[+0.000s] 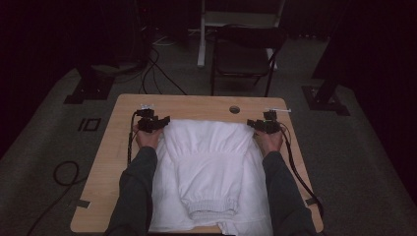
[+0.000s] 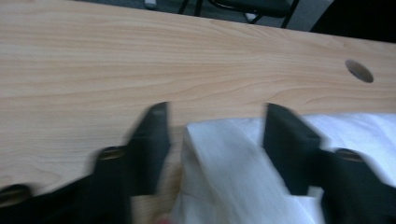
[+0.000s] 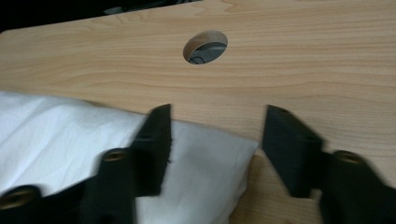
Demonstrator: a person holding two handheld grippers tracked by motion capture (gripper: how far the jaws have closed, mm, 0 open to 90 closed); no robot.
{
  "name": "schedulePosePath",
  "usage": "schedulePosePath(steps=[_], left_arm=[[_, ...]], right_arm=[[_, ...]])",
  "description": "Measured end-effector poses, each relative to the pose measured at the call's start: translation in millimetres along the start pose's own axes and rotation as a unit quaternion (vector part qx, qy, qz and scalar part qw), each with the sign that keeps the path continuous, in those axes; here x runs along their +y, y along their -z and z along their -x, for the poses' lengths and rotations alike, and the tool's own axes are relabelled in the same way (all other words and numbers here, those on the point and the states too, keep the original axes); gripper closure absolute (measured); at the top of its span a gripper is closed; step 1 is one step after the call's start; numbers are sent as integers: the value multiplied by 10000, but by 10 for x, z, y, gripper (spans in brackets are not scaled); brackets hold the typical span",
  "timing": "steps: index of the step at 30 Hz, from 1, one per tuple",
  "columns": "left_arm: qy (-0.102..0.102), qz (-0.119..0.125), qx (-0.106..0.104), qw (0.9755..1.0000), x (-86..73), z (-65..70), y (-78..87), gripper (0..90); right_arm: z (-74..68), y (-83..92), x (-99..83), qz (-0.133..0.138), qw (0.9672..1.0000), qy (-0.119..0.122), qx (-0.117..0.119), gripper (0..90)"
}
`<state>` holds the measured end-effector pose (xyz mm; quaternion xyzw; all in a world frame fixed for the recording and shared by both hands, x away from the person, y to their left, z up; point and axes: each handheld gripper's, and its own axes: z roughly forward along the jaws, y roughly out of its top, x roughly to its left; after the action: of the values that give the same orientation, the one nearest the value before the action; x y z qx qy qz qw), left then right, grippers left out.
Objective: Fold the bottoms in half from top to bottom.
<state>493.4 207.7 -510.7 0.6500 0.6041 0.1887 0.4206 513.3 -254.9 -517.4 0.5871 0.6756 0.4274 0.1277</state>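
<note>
While the white folded cotton garment [image 1: 206, 162] is spread on the light wooden table [image 1: 196, 102], its far corners are straddled, unpinched, by the open-jawed left gripper [image 2: 215, 123] and right gripper [image 3: 215, 126].

A folded garment [image 1: 206, 167] is spread on the middle of the tabletop [image 1: 118, 147], reaching from its near edge towards the far side. The left claw [image 1: 156, 123] is placed at the garment's far left corner, the right claw [image 1: 260, 126] at its far right corner. A cable hole [image 1: 234, 109] is set behind the garment, right of centre. A chair [image 1: 246, 54] is placed beyond the tabletop's far edge.
</note>
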Motion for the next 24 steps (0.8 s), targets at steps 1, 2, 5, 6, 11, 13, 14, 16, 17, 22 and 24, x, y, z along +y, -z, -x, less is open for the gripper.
schedulePosePath(steps=[1, 2, 5, 6, 11, 13, 14, 16, 17, 22, 24], left_arm=[[20, -26, -22, 10000, -5, -8, -15, 329], [54, -86, -28, 9999, -13, -12, -36, 306], [146, -330, -145, 9992, -62, -24, -117, 274], [161, -393, -184, 9989, -80, -18, -144, 273], [61, -692, -306, 9971, -142, 35, -238, 274], [99, -828, -277, 9961, -164, 30, -270, 290], [70, -929, -214, 9954, -183, 34, -290, 297], [-117, -979, -170, 9950, -201, 47, -290, 309], [-139, -1015, -180, 9946, -193, 50, -291, 326], [-303, -1216, -222, 9919, -198, 87, -268, 596], [-200, -1219, -328, 9918, -194, 79, -259, 734]], right_arm=[[6, -16, 2, -10, 10000, -2, 59, 342], [6, -37, 1, -79, 9998, -69, 150, 319], [-3, -131, -34, -292, 9990, -121, 310, 286], [-16, -158, -50, -343, 9989, -116, 298, 278], [-79, -248, -105, -642, 9972, -8, 382, 263], [-94, -282, -114, -774, 9964, 9, 341, 264], [-101, -292, -125, -806, 9962, 20, 322, 276], [-134, -290, -142, -799, 9966, 136, 176, 318], [-139, -289, -140, -816, 9964, 173, 139, 369], [-177, -275, -151, -972, 9945, 395, -18, 711], [-167, -285, -147, -1072, 9938, 282, 69, 820]])
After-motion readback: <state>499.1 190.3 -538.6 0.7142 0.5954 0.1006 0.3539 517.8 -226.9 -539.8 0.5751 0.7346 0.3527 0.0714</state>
